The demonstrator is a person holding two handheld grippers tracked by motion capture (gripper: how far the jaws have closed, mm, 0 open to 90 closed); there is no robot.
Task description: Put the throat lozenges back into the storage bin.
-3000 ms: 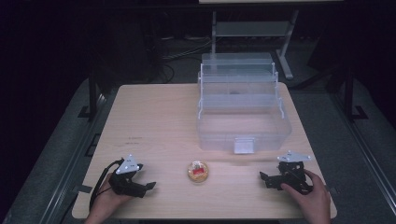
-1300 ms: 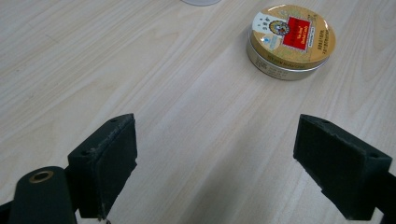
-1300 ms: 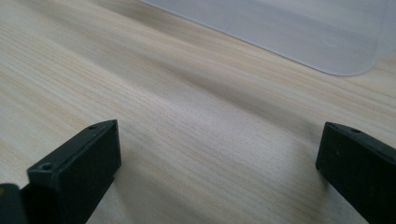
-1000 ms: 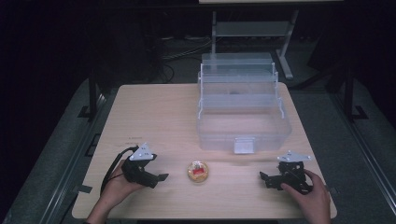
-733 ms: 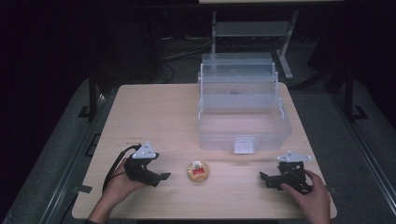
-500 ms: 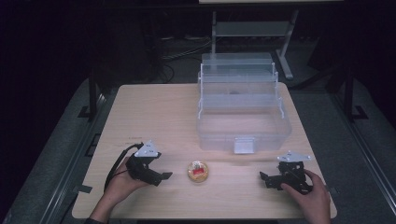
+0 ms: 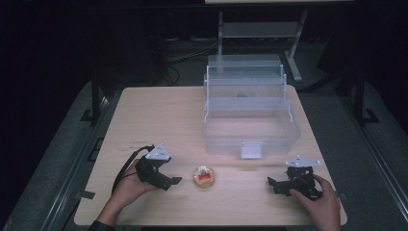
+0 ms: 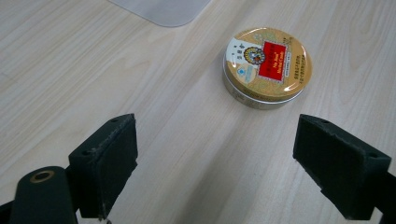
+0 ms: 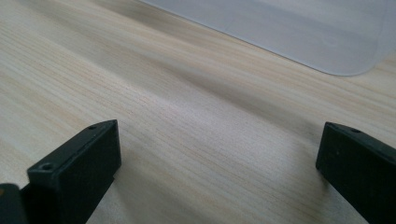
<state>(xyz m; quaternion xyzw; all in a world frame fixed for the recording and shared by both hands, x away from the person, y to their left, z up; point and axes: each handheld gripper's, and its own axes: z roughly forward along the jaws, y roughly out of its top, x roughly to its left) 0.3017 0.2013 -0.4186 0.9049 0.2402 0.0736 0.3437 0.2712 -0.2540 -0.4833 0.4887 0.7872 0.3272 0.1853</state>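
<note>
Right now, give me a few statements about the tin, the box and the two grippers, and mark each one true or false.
1. The left gripper is open, with the tin lying ahead of its jaws, untouched. True.
2. The tin sits inside the clear box. False: it lies on the table, in front of the box.
3. The right gripper is shut on the tin. False: its jaws stand wide apart over bare wood.
4. The tin's lid is on. True.
5. The box is closed. False: it stands open, its tiers stepped back.
</note>
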